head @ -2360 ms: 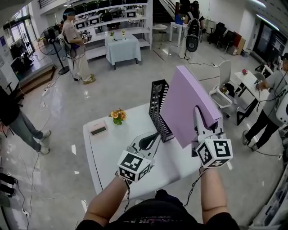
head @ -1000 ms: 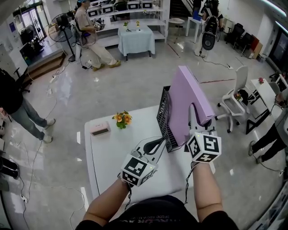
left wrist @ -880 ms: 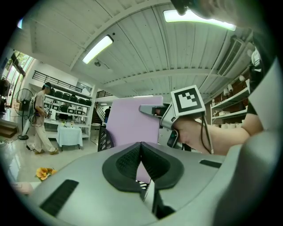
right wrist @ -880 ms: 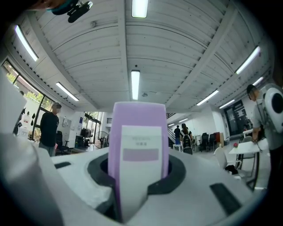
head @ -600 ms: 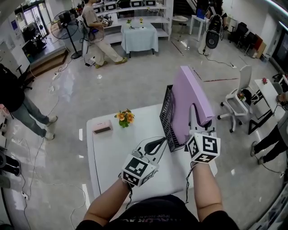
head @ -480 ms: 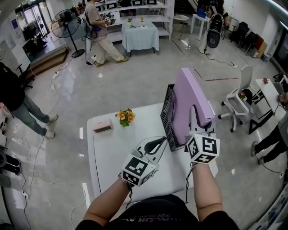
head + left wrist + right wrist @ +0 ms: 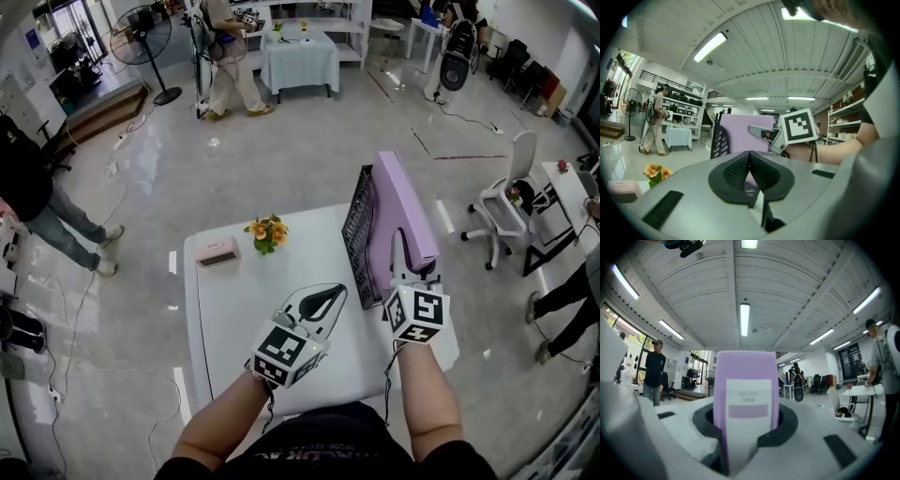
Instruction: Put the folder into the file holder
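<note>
The purple folder (image 7: 401,211) stands upright on its edge, pressed against the right side of the black mesh file holder (image 7: 357,223) at the table's right. Its lower part sits down in the holder. My right gripper (image 7: 405,255) is shut on the folder's near spine, and the white spine label (image 7: 746,404) fills the gap between the jaws. My left gripper (image 7: 317,305) hangs shut and empty over the table, left of the holder. The left gripper view shows the folder (image 7: 740,133), the holder (image 7: 719,140) and the right gripper's marker cube (image 7: 799,125) ahead.
On the white table (image 7: 234,319) stand a small pot of flowers (image 7: 267,232) and a pink box (image 7: 217,251) at the far left. A white office chair (image 7: 506,202) is right of the table. People stand on the floor at left and far back.
The right gripper has come down with the folder, which went from tilted above the holder to upright and sunk into it. The left gripper sank a little.
</note>
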Tool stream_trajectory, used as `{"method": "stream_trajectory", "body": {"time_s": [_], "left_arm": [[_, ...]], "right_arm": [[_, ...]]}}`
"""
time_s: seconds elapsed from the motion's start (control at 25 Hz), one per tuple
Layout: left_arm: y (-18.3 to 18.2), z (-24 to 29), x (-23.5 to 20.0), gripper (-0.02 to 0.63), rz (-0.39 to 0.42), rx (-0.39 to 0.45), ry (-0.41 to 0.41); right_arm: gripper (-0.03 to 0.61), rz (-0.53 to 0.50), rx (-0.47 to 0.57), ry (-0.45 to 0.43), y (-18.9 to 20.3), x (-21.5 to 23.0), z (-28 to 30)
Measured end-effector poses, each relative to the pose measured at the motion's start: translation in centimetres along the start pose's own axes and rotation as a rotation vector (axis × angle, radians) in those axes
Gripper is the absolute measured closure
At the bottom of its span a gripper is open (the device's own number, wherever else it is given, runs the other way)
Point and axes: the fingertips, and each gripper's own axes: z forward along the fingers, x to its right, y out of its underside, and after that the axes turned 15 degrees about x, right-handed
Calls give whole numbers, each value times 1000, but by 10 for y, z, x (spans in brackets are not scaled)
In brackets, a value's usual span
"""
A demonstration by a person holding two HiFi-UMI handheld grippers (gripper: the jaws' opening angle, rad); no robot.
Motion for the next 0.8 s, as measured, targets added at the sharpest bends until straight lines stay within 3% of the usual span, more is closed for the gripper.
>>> {"method": "stream_trajectory", "body": {"time_s": [0.28,0.8], "left_arm": [[12,-17,-16,612,-27,-12,-39],[6,-62,-28,612,-55,8,-104]], "right_arm": [[425,4,-41,-2,30,-8,-8],[367,14,-76,34,36,-6,-20]]}}
